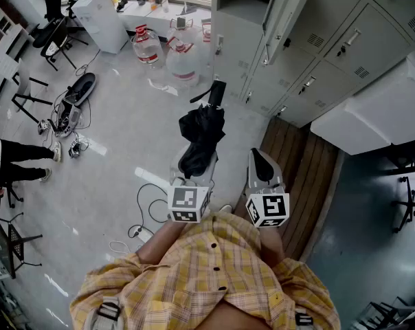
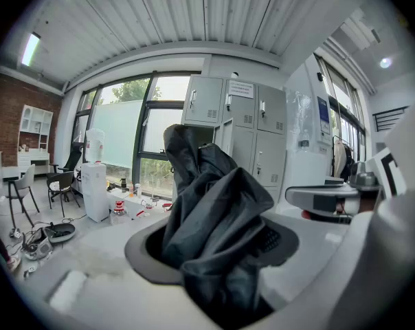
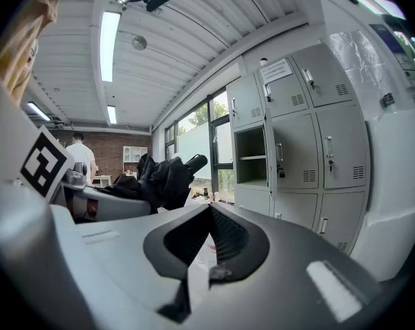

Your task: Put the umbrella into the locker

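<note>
While your left gripper [image 1: 188,177] is clamped on the one folded black umbrella [image 1: 202,133], held out above the floor [image 1: 118,129] short of the lockers [image 1: 331,53], your right gripper [image 1: 262,163] beside it has its jaws closed together on nothing. Farther on, at least two large water bottles [image 1: 147,48] stand on the floor. Beyond them, one locker [image 3: 252,158] has its door open, with a shelf inside.

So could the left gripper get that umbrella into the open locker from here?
Probably yes, after stepping closer: the left gripper holds the umbrella, the locker stands open ahead, and nothing seems to stand in between.
</note>
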`<state>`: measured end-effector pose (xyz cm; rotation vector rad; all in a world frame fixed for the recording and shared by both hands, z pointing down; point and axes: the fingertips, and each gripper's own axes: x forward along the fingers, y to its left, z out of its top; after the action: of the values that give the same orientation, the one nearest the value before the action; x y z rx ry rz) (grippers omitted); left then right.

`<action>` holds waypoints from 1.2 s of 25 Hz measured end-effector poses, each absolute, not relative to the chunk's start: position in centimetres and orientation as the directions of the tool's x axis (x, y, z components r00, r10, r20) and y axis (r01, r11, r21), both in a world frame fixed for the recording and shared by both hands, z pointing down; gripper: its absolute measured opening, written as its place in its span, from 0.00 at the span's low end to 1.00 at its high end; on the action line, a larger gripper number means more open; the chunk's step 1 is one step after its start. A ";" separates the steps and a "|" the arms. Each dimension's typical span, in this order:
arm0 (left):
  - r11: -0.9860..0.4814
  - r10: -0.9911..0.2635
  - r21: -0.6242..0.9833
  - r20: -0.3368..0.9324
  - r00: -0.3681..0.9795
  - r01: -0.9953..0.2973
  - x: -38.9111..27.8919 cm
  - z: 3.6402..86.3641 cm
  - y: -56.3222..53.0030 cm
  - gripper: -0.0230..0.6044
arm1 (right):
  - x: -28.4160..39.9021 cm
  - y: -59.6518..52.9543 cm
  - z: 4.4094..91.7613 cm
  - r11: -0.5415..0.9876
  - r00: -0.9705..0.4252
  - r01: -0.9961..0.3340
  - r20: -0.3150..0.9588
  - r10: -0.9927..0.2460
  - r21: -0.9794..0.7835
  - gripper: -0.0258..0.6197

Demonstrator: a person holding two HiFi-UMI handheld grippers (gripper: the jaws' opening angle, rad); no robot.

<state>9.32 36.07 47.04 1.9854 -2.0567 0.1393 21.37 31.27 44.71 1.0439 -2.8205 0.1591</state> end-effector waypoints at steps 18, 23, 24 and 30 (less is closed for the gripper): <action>-0.002 -0.965 0.092 0.260 0.026 -0.996 5.3 48.1 35.8 0.45 | 17.7 31.5 43.9 0.720 -0.718 -0.694 0.106 -0.688 -0.030 0.03; -0.026 -0.967 0.099 0.251 0.050 -0.995 5.0 48.3 35.7 0.45 | 16.9 31.6 43.6 0.708 -0.708 -0.705 0.085 -0.701 -0.036 0.03; -0.031 -0.967 0.100 0.249 0.055 -0.995 5.0 48.2 35.7 0.45 | 16.7 31.5 43.6 0.706 -0.706 -0.708 0.084 -0.703 -0.039 0.03; -0.037 -0.966 0.112 0.251 0.064 -0.993 3.5 47.9 35.2 0.45 | 14.7 30.7 42.9 0.711 -0.711 -0.702 0.087 -0.698 -0.031 0.03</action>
<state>3.52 35.17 47.89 2.0878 -1.9833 0.1541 14.69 30.75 42.91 1.1643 -2.8422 0.0946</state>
